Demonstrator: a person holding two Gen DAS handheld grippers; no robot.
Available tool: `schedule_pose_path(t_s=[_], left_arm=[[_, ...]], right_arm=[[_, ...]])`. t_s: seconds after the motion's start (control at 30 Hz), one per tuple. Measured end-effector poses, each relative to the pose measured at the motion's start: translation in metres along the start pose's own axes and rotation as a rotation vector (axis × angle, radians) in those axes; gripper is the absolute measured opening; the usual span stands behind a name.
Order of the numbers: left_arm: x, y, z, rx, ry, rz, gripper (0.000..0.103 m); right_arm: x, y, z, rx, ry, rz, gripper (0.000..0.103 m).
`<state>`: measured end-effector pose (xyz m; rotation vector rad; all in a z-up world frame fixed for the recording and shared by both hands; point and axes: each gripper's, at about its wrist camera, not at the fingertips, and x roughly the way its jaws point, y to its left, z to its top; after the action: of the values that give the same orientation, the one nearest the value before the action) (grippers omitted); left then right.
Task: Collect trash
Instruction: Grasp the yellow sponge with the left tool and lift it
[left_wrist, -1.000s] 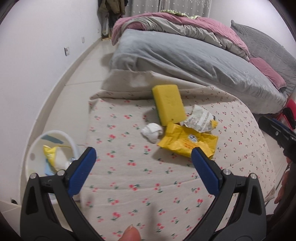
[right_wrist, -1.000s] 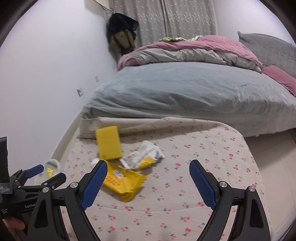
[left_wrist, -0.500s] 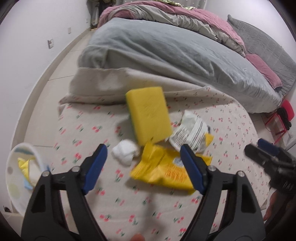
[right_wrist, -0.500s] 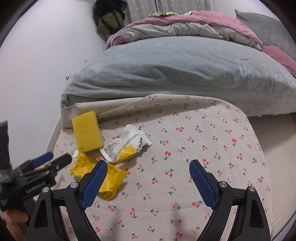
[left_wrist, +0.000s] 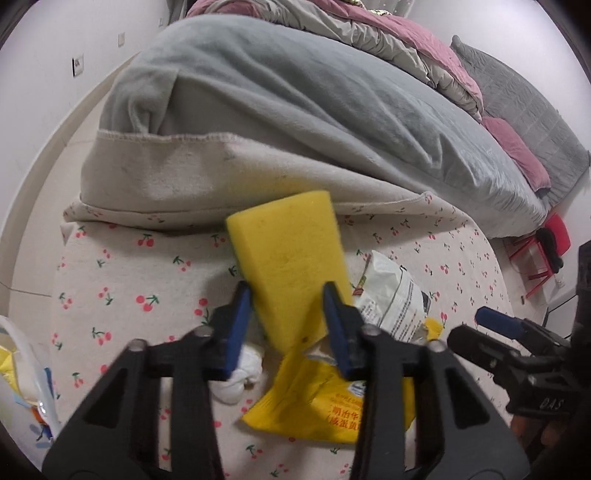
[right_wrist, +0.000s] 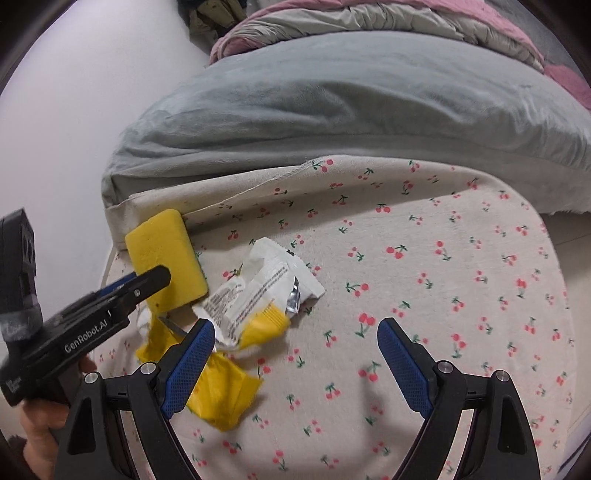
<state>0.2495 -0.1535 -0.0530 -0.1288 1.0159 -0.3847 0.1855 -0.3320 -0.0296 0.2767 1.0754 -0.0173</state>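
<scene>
A yellow sponge (left_wrist: 291, 258) (right_wrist: 164, 254) lies at the far left of the cherry-print tablecloth (left_wrist: 122, 295) (right_wrist: 443, 277). My left gripper (left_wrist: 287, 291) (right_wrist: 159, 275) is closing on the sponge's near end, and both blue pads touch its sides. Beside the sponge lie a white crumpled wrapper (left_wrist: 395, 299) (right_wrist: 266, 288), a yellow packet (left_wrist: 314, 402) (right_wrist: 221, 395) and a white tissue ball (left_wrist: 240, 380). My right gripper (right_wrist: 295, 325) (left_wrist: 495, 325) hangs open over the cloth, just right of the wrapper, with nothing between its fingers.
A white bin (left_wrist: 14, 350) holding scraps stands on the floor left of the table. A bed with a grey blanket (left_wrist: 295, 110) (right_wrist: 332, 92) butts against the table's far edge. A red stool (left_wrist: 535, 258) stands at the right.
Both grippers moved forward and down toward the trash. The left jaws narrowed from wide open onto the sponge's sides. The right jaws stayed wide.
</scene>
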Motion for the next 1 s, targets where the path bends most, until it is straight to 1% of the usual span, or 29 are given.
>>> schedule_pose_path(t_s=[0.03, 0.1, 0.17, 0.33, 0.43, 0.57, 0.6, 0.63, 0.67, 0.73, 0.77, 0.8, 0.83, 0.93, 1.0], left_arm=[[0.001, 0.003, 0.000, -0.014, 0.005, -0.013, 0.033], [0.001, 0.006, 0.001, -0.032, 0.010, -0.032, 0.026], [-0.004, 0.007, 0.003, -0.029, 0.014, -0.045, 0.023], [-0.025, 0.003, 0.004, -0.007, -0.021, -0.048, 0.022], [-0.039, 0.006, 0.004, -0.019, -0.045, -0.047, 0.022], [-0.050, 0.015, 0.002, -0.035, -0.072, -0.036, 0.022], [-0.052, 0.016, 0.001, -0.042, -0.076, -0.036, 0.022], [-0.055, 0.019, 0.001, -0.050, -0.079, -0.038, 0.022], [-0.057, 0.022, 0.000, -0.057, -0.080, -0.039, 0.022], [-0.061, 0.026, -0.002, -0.067, -0.080, -0.033, 0.022], [-0.062, 0.027, -0.003, -0.070, -0.080, -0.031, 0.022], [-0.064, 0.029, -0.004, -0.073, -0.080, -0.026, 0.022], [-0.065, 0.030, -0.005, -0.076, -0.080, -0.023, 0.022], [-0.070, 0.034, -0.007, -0.081, -0.084, -0.015, 0.022], [-0.073, 0.036, -0.009, -0.084, -0.086, -0.011, 0.022]], right_arm=[[0.003, -0.001, 0.003, 0.012, 0.006, 0.007, 0.091], [0.009, -0.003, 0.007, 0.041, 0.015, 0.025, 0.090], [0.013, -0.005, 0.011, 0.058, 0.018, 0.032, 0.089], [0.025, -0.004, 0.018, 0.086, 0.033, 0.041, 0.085], [0.036, 0.001, 0.020, 0.090, 0.050, 0.039, 0.079], [0.053, 0.008, 0.018, 0.087, 0.083, 0.019, 0.062], [0.053, 0.013, 0.018, 0.063, 0.062, -0.005, 0.055], [0.054, 0.017, 0.018, 0.048, 0.066, -0.019, 0.055], [0.055, 0.023, 0.018, 0.018, 0.058, -0.038, 0.049], [0.058, 0.032, 0.019, -0.005, 0.058, -0.035, 0.048], [0.058, 0.035, 0.020, -0.013, 0.055, -0.026, 0.043], [0.058, 0.037, 0.020, -0.021, 0.050, -0.020, 0.013], [0.059, 0.039, 0.020, -0.027, 0.052, -0.016, 0.011], [0.052, 0.042, 0.021, -0.034, 0.037, -0.016, 0.007], [0.046, 0.043, 0.022, -0.035, 0.023, -0.012, 0.006]])
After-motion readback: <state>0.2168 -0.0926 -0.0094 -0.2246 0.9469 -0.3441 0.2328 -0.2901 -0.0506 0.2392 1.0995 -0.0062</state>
